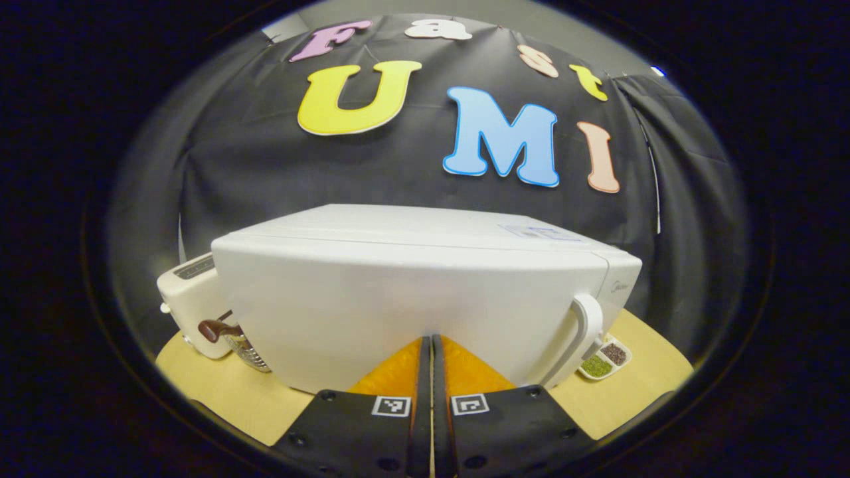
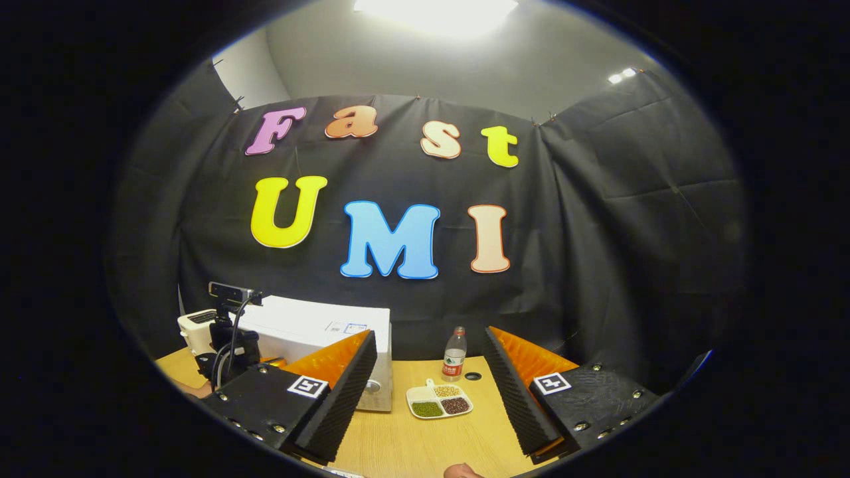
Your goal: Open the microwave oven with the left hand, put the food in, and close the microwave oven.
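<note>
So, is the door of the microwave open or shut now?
Shut. In the left gripper view the microwave shows an unbroken white door front with its handle against the body and no interior showing; the left tool is closed before it.

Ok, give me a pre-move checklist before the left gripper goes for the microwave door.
1. White box-shaped microwave oven door shut: ok, it needs opening.
2. White curved door handle unobstructed: ok.
3. Left gripper open enough to take the handle: not ok, its fingers are together.
4. Left gripper lined up with the handle: not ok, it faces the door's middle.
5. Right gripper open and empty: ok.
6. White sectioned dish of beans within reach on the wooden table: ok, probably.
</note>
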Available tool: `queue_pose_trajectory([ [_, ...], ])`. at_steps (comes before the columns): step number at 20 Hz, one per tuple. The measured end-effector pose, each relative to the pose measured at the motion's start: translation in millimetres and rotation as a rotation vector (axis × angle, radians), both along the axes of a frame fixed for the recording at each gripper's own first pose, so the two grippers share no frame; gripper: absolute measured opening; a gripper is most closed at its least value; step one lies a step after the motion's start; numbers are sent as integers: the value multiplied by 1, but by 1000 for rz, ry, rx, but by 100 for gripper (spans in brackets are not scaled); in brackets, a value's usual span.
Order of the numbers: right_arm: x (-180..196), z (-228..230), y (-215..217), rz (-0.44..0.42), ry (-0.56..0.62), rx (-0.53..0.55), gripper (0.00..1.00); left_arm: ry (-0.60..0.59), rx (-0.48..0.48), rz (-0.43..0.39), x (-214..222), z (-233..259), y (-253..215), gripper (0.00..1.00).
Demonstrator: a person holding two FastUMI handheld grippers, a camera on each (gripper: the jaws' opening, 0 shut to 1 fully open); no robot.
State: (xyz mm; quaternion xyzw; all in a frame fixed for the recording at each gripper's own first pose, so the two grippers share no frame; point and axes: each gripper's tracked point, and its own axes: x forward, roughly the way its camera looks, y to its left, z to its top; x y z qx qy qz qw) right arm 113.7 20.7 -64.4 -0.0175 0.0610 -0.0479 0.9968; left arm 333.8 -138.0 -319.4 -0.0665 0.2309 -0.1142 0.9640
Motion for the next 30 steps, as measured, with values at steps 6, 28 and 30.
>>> queue_pose_trajectory([
  [6, -10, 7, 9, 50, -18, 36, 96, -97, 24, -39, -32, 50, 3, 6],
  [28, -123, 17, -52, 227, -57, 109, 96, -307, 61, 133, -278, 242, 23, 10],
  [30, -128, 15, -48, 232, -54, 114, 96, -312, 77, 139, -296, 249, 32, 10],
])
